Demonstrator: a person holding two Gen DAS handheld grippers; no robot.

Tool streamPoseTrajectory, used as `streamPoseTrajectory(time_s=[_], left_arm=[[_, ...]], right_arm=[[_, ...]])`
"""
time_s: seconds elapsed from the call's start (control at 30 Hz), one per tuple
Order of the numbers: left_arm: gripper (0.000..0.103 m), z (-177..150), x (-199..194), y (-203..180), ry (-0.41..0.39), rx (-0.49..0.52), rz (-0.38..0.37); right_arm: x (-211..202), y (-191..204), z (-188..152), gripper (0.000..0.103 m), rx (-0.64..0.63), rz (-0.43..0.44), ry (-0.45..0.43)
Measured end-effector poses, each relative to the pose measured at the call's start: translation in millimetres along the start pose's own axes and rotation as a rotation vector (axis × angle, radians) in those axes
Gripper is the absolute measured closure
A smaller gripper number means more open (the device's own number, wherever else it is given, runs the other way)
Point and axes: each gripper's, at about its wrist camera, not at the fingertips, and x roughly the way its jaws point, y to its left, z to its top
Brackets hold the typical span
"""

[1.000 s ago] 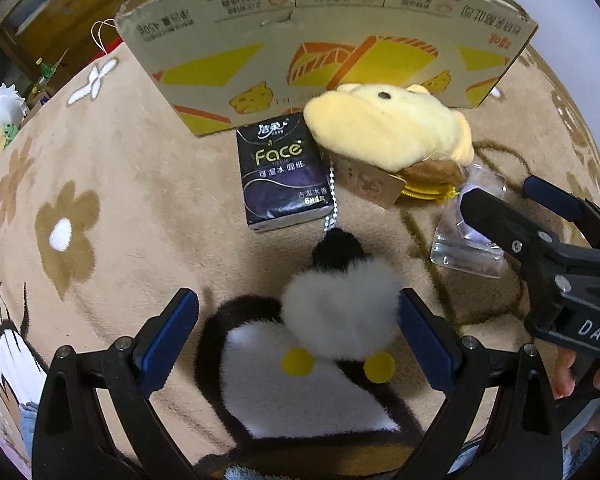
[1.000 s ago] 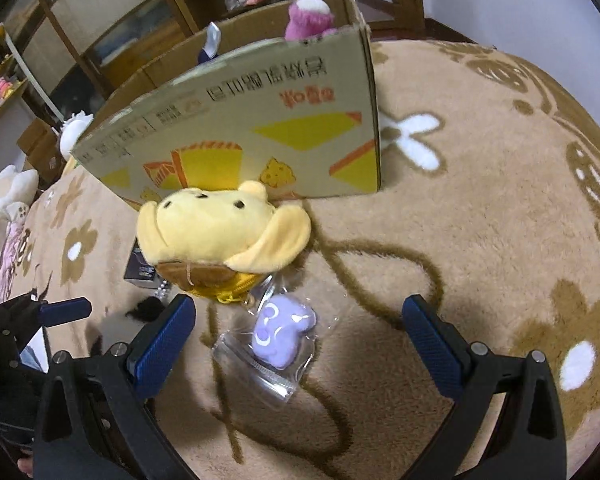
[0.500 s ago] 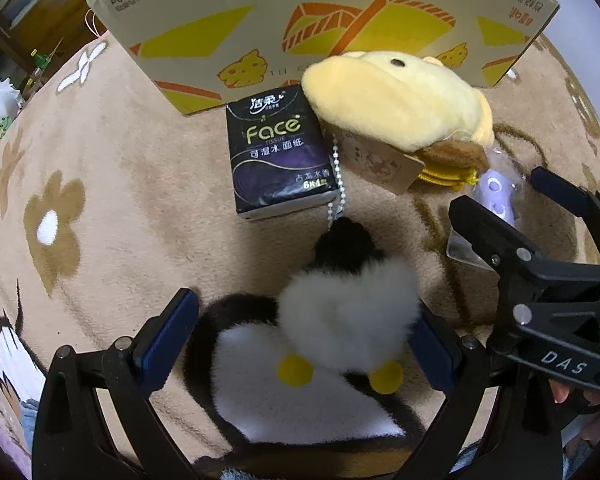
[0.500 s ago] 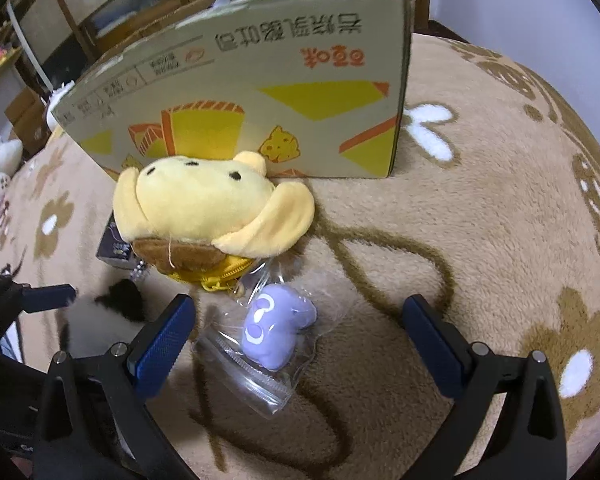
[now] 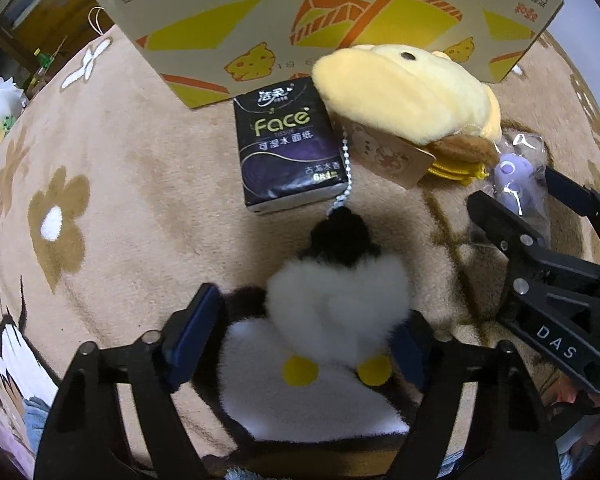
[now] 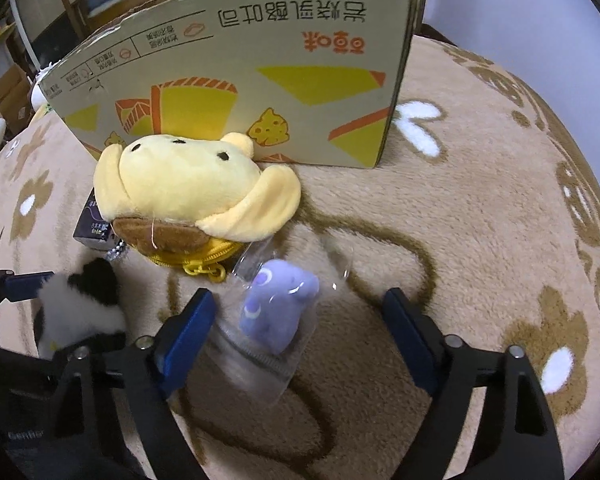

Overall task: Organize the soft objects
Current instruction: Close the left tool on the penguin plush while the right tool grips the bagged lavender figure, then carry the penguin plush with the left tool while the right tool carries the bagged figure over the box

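A fluffy black-and-white penguin plush (image 5: 336, 300) with yellow feet lies on the rug between the fingers of my left gripper (image 5: 304, 332); the jaws are open around it, the right pad at its side. It also shows in the right wrist view (image 6: 80, 308). A purple plush in a clear bag (image 6: 278, 308) lies between the open fingers of my right gripper (image 6: 300, 328), nearer the left pad; it also shows in the left wrist view (image 5: 514, 184). A yellow plush pouch (image 6: 196, 188) and a black tissue pack (image 5: 288, 148) lie before the cardboard box (image 6: 260, 80).
The beige flower-patterned rug (image 6: 480, 200) covers the surface. The cardboard box (image 5: 320, 12) stands at the back with plush toys showing over its rim. My right gripper (image 5: 540, 240) is close to the right of the left one. Shelves and furniture stand beyond the rug.
Both grippers moved forward and down. The left one's jaws have narrowed around the penguin plush. The right one's jaws have narrowed around the bagged purple plush.
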Motion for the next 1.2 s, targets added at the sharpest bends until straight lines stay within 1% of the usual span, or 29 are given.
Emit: streamPoseTrajectory(time_s=[0.03, 0.07, 0.1, 0.13, 0.2, 0.23, 0.3, 0.33, 0.4, 0.47, 0.5, 0.53, 0.6, 0.63, 0.67, 0.77, 0.87, 1.0, 1.03, 1.13, 1.2], left_arm=[[0.032, -1, -2, 3, -0.003, -0.001, 0.004], [0.034, -1, -3, 3, -0.005, -0.002, 0.009], [0.040, -1, -5, 5, -0.008, -0.001, 0.012], [0.047, -2, -6, 5, -0.008, 0.003, 0.006], [0.051, -5, -10, 5, -0.010, 0.014, 0.006], [0.055, -6, -10, 5, -0.012, 0.020, 0.016], [0.060, -6, -11, 7, -0.014, 0.016, 0.019], [0.064, -7, -12, 8, -0.018, 0.009, 0.021], [0.068, -6, -12, 10, -0.024, -0.004, 0.018], [0.074, -7, -15, 15, -0.034, -0.016, 0.016], [0.078, -7, -16, 18, -0.042, -0.020, 0.015], [0.082, -7, -19, 20, -0.054, -0.025, 0.012], [0.087, -7, -24, 21, -0.079, -0.030, -0.020], [0.088, -8, -27, 21, -0.096, -0.028, -0.052], [0.088, -8, -29, 19, -0.107, -0.023, -0.064], [0.088, -11, -37, 13, -0.138, 0.002, -0.063], [0.088, -12, -44, 13, -0.175, 0.007, -0.067], [0.088, -11, -57, 15, -0.243, -0.008, -0.058], [0.088, -16, -66, 12, -0.267, -0.012, -0.051], [0.088, -16, -79, 14, -0.321, -0.023, -0.027], [0.088, -15, -86, 19, -0.355, -0.031, -0.025]], right_arm=[[-2, 1, -1, 0.018, -0.002, -0.003, -0.001], [-3, 2, -1, 0.022, -0.002, -0.005, -0.004], [-4, 2, -2, 0.027, -0.002, -0.007, -0.007], [-8, 2, -3, 0.029, -0.003, -0.009, -0.008], [-11, -6, -4, 0.043, -0.001, -0.005, -0.011], [-13, -7, -5, 0.045, 0.000, -0.004, -0.012], [-14, -7, -7, 0.056, 0.003, 0.004, -0.013], [-16, -7, -8, 0.058, 0.005, 0.007, -0.014], [-18, -7, -8, 0.061, 0.008, 0.012, -0.016], [-20, -9, -10, 0.065, 0.020, 0.025, -0.019], [-21, -11, -10, 0.072, 0.026, 0.035, -0.022], [-23, -12, -11, 0.077, 0.034, 0.050, -0.027], [-26, -17, -11, 0.084, 0.044, 0.061, -0.033], [-27, -17, -11, 0.086, 0.050, 0.070, -0.035], [-29, -18, -11, 0.088, 0.054, 0.078, -0.038], [-36, -16, -12, 0.091, 0.059, 0.098, -0.065], [-47, -16, -12, 0.092, 0.055, 0.114, -0.110], [-66, -13, -14, 0.092, 0.043, 0.138, -0.177], [-71, -13, -14, 0.092, 0.040, 0.146, -0.200], [-85, -13, -13, 0.092, 0.020, 0.137, -0.246], [-90, -11, -13, 0.092, 0.013, 0.140, -0.264]])
